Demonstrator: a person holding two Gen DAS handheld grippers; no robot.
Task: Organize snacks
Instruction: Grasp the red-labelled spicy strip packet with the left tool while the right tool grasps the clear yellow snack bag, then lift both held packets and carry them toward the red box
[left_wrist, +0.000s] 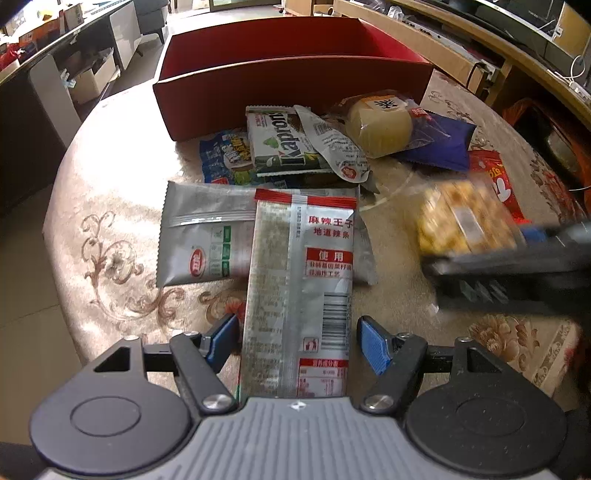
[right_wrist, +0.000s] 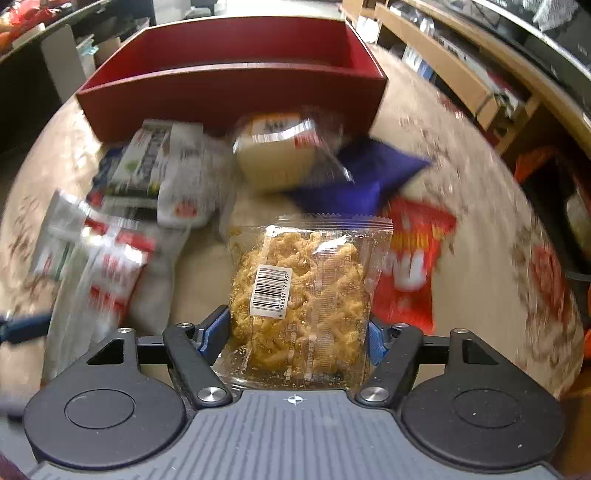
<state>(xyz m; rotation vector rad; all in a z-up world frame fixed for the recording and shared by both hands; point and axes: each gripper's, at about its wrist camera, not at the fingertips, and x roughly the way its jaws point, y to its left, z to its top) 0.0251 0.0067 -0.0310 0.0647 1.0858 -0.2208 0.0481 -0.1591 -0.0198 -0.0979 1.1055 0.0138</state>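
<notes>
Right under my left gripper (left_wrist: 297, 341) is a long silver spicy-strip packet (left_wrist: 301, 280) with a red band up top and a barcode on its back. It runs up between the blue pads, which stand clear of both edges, so that side is released, nothing clamped. It lies across a second silver sachet (left_wrist: 201, 236) on the patterned tablecloth (left_wrist: 110, 258). Foil like that is light, floppy and slick, so I'd pinch it across the narrow width near the bottom seam, not flat on the middle where it'd just slide. Further back this view gives a sharp read on the pile: green Kapron pack (left_wrist: 280, 142), blue pouch (left_wrist: 223, 157), a pale yellow cake in clear wrap (left_wrist: 376, 127), all just in front of the red box (left_wrist: 291, 92).

Over on the right wrist view, the right gripper (right_wrist: 297, 338) has a clear bag of crunchy yellow fried snack (right_wrist: 306, 291) between its pads. They look to be pressing on both sides, though the edges are hard to see, so I'd call it grasping the bag. Light but crushable, so go easy; hold the sides and don't squeeze hard. This view is smeary around the edges, but it shows the red chip bag (right_wrist: 410, 258) and dark blue bag (right_wrist: 364, 177) beside it far better, plus the box interior, which looks empty.
</notes>
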